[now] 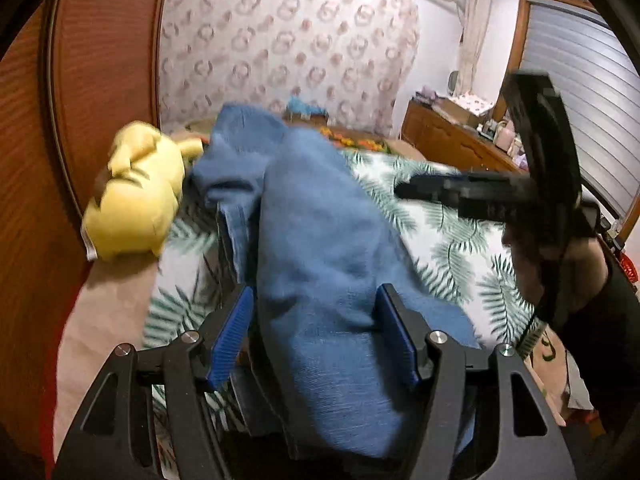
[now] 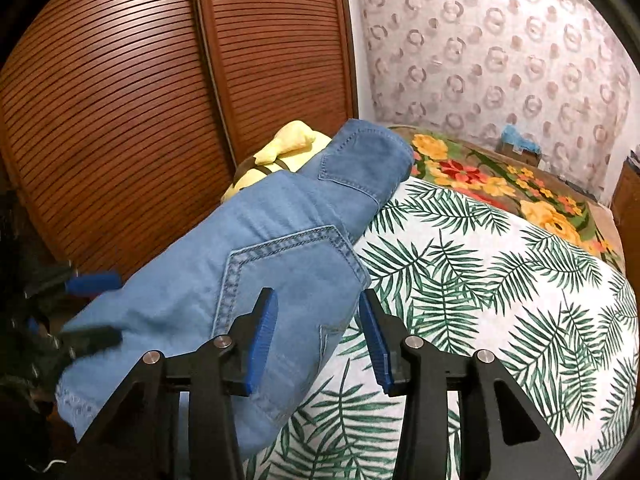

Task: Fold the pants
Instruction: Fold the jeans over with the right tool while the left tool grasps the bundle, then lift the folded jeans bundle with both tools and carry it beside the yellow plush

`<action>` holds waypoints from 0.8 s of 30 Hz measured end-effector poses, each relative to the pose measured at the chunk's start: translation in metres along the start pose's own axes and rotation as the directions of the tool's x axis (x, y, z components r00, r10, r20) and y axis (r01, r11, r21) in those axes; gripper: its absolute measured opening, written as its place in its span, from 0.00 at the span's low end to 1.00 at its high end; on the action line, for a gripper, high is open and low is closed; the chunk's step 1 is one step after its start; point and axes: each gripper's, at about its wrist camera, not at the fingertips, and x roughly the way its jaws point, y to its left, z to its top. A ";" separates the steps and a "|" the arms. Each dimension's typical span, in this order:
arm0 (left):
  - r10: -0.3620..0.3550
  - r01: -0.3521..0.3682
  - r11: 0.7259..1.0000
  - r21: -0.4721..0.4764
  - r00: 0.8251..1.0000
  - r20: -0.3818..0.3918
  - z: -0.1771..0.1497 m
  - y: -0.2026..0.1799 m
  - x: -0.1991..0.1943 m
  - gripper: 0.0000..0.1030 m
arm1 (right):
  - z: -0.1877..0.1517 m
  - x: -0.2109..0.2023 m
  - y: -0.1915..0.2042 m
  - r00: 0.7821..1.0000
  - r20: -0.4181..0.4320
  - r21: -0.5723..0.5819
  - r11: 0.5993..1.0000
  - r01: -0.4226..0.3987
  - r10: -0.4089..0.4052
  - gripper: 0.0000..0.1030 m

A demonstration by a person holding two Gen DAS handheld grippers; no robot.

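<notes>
The blue denim pants (image 1: 320, 248) lie bunched lengthwise on the bed, back pockets up in the right wrist view (image 2: 256, 264). My left gripper (image 1: 316, 300) is open, its blue pads astride the near end of the pants. My right gripper (image 2: 318, 308) is open, its left pad over the pants' edge, its right pad over the bedspread. The right gripper also shows in the left wrist view (image 1: 404, 190), blurred, above the bed to the right of the pants. The left gripper shows blurred at the left edge of the right wrist view (image 2: 94, 308).
A palm-leaf bedspread (image 2: 500, 300) covers the bed, with a floral blanket (image 2: 500, 184) at its far end. A yellow plush toy (image 1: 132, 196) lies beside the pants by the brown slatted wardrobe (image 2: 120, 120). A wooden dresser (image 1: 452, 136) stands at the right.
</notes>
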 end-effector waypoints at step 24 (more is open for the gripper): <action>-0.028 0.024 0.996 -0.083 0.998 -0.056 -0.053 0.032 0.012 0.22 | 0.001 0.126 -0.017 0.989 -0.124 0.106 0.992 -0.074 0.087 0.84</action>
